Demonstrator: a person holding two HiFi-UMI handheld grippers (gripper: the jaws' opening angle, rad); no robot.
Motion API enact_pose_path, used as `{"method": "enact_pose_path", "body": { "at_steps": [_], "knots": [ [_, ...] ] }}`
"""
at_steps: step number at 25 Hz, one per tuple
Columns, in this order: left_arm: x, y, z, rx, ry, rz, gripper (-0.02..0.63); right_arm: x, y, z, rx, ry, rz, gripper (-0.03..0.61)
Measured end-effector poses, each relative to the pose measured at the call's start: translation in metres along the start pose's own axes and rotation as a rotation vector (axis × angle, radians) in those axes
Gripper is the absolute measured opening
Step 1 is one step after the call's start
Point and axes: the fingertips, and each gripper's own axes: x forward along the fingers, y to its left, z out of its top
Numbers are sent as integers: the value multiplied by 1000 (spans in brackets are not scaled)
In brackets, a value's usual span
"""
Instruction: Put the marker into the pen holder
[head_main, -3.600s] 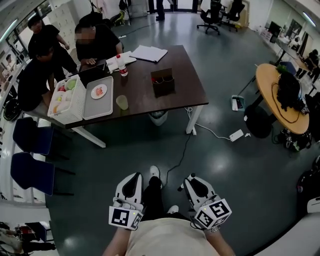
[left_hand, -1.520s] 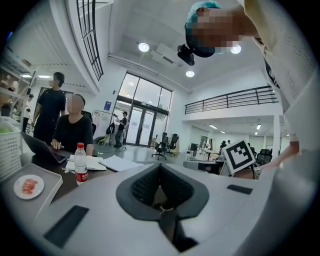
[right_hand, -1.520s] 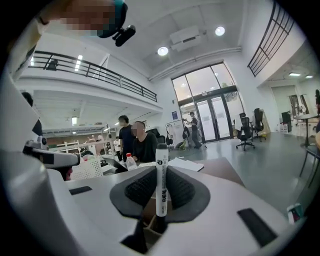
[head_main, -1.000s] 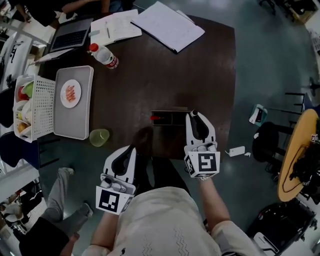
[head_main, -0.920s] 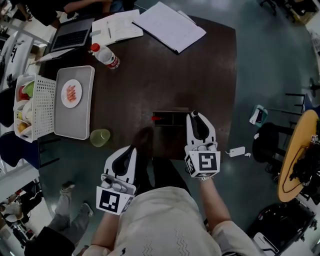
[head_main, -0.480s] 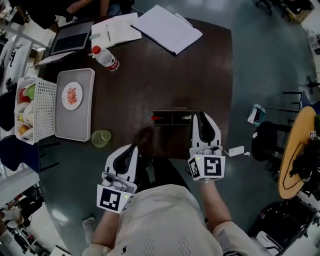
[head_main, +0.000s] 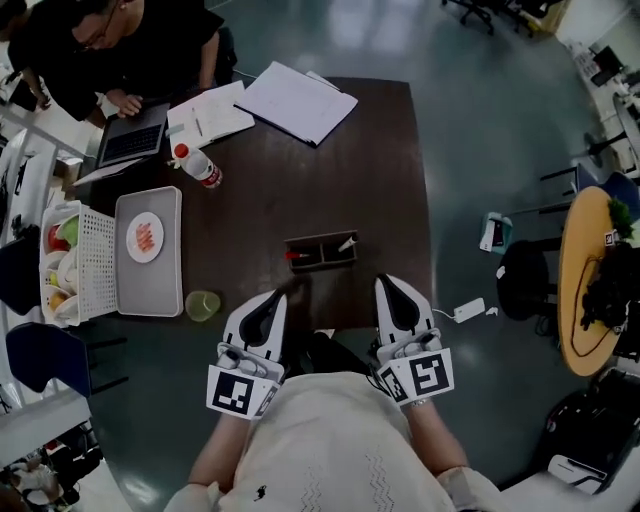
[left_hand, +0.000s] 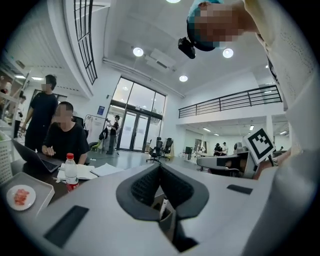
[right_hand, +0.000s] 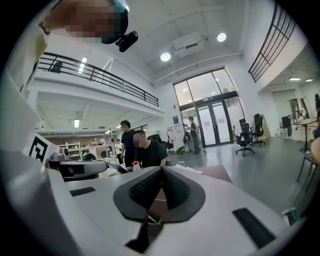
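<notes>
I hold my left gripper (head_main: 274, 300) and my right gripper (head_main: 386, 284) side by side close to my body, their tips just over the near edge of the dark bench (head_main: 390, 180). In the left gripper view my left gripper (left_hand: 160, 166) has its jaws pressed together with nothing between them. In the right gripper view my right gripper (right_hand: 161, 170) is closed and empty in the same way.

Just beyond both grippers, and between them, the dark pen holder (head_main: 322, 251) stands on the bench near its front edge. The white marker (head_main: 347, 243) leans in the holder's right compartment, its top sticking out above the rim. It also shows through the gap under my left jaws (left_hand: 164, 205). A red-tipped pen (head_main: 292, 256) sits at the holder's left end.

To the left, a green cup (head_main: 202, 304) stands at the bench's near corner, beside a grey tray (head_main: 165, 290) carrying a small plate (head_main: 146, 238), with a white basket (head_main: 85, 262) next to it. Farther back are a water bottle (head_main: 197, 166) with a red cap, stacked papers (head_main: 295, 102) and a laptop (head_main: 130, 146), where a person in black (head_main: 120, 50) sits at the far left corner.
</notes>
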Motion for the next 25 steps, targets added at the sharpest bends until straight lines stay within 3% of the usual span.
{"method": "enact_pose_path", "body": {
  "at_steps": [8, 25],
  "knots": [
    [6, -43, 7, 38, -16, -81, 9, -39, 12, -9, 37, 6, -5, 17],
    [7, -37, 6, 62, -2, -49, 9, -32, -1, -3, 46, 1, -18, 17]
  ]
}}
